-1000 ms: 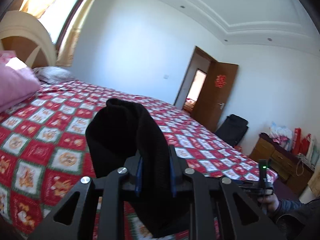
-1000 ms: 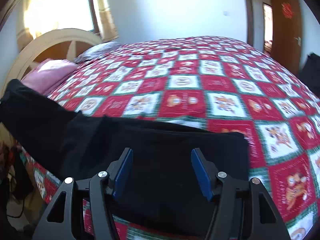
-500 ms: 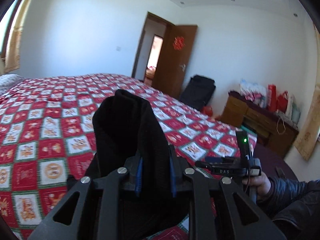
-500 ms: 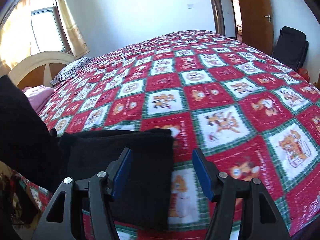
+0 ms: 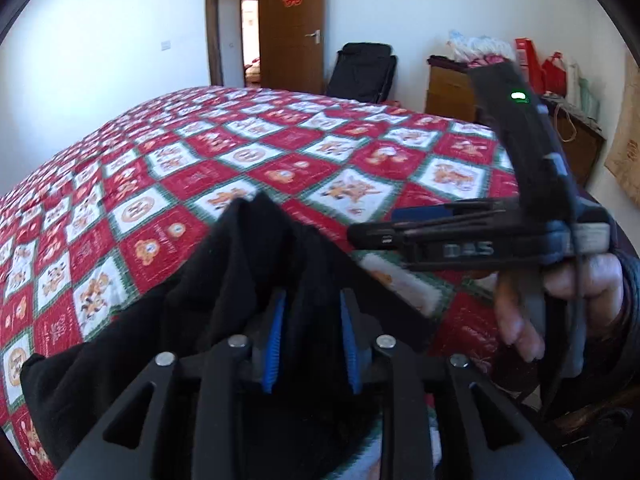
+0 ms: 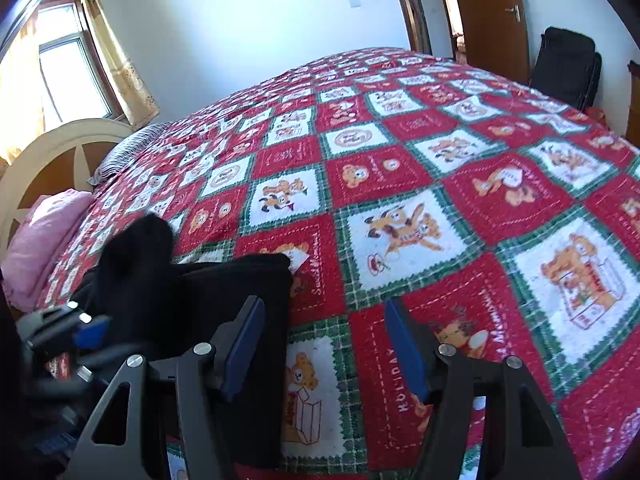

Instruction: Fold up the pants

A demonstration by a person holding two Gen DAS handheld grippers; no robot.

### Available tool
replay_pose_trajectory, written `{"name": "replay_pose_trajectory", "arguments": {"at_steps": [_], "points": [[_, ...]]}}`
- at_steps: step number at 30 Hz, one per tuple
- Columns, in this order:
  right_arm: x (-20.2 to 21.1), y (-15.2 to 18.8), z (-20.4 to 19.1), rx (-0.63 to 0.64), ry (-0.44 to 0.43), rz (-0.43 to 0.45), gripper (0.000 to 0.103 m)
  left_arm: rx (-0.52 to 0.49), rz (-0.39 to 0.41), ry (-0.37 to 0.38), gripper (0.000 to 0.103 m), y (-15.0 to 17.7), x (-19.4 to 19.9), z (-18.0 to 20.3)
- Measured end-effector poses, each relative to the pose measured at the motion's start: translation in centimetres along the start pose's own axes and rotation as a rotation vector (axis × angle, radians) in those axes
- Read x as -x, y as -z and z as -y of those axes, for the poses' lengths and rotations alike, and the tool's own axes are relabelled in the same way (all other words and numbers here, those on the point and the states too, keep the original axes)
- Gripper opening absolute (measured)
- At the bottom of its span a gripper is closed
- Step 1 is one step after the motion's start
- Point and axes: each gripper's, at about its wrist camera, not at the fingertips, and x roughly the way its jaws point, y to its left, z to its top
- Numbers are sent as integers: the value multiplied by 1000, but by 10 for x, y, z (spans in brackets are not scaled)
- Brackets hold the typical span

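Pants (image 5: 224, 288): black, lying on the near edge of the quilt, partly folded into a thick flat stack, with one bunched end raised above the stack.
Left gripper (image 5: 312, 344): low over the near edge of the quilt, angled down; jaws opening, a fold of the black pants between the blue pads, the cloth filling the gap and rising in a peak ahead of the fingers.
Right gripper (image 6: 326, 344): over the quilt just right of the pants stack; jaws spread, only the patterned quilt between the blue pads, the left finger beside the stack's right edge.
Right hand (image 5: 560, 300): wrapped round the right gripper's handle, seen from the left wrist camera above the quilt's near right corner, a dark sleeve behind it.
Quilt (image 6: 400, 184): red, white and green squares with cartoon animals, covering the whole bed.
Pink pillow (image 6: 44, 248): at the head end of the quilt, left of the pants.
Headboard (image 6: 52, 160): cream and brown, behind the pink pillow.
Door (image 5: 290, 24): brown wood, ajar, beyond the far side of the quilt.
Black bag (image 5: 360, 72): against the wall right of the door.
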Motion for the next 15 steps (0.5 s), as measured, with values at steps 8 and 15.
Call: {"name": "replay_pose_trajectory", "arguments": {"at_steps": [8,15], "points": [[5,-4,14,-163,-280,-28,75,36,163,-121,76,9,62,-17],[10,1,-33,-77,-309,-91,76,244,147,-386,87,50,72,-87]]}}
